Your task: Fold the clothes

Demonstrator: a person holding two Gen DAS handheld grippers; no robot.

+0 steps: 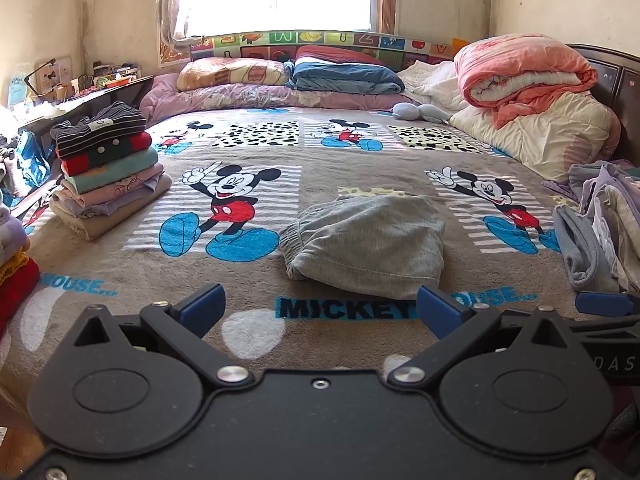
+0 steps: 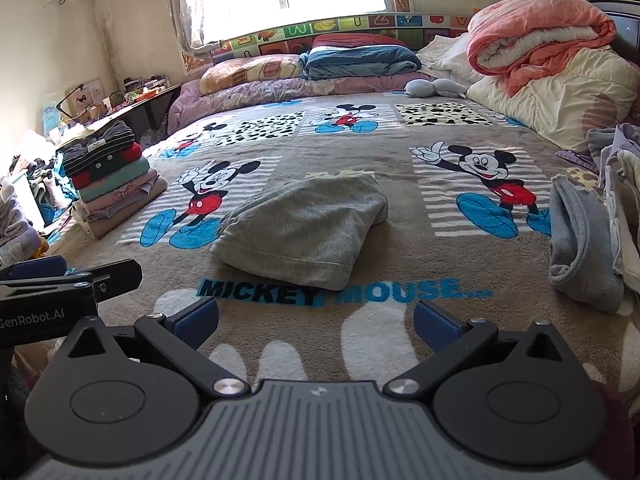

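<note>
- Both grippers, left (image 1: 318,308) and right (image 2: 316,318), hang empty with jaws wide apart
- Folded grey garment (image 1: 366,240) lies just ahead between them, hem nearest, I judge neither arm nearer

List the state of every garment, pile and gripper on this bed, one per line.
left gripper: open, empty
right gripper: open, empty
grey garment: folded, lying alone mid-bed
stack of clothes: folded, neatly piled at the left edge
heap of clothes: unfolded, jumbled at the right edge
pink quilt: rolled up on the cream bedding
</note>
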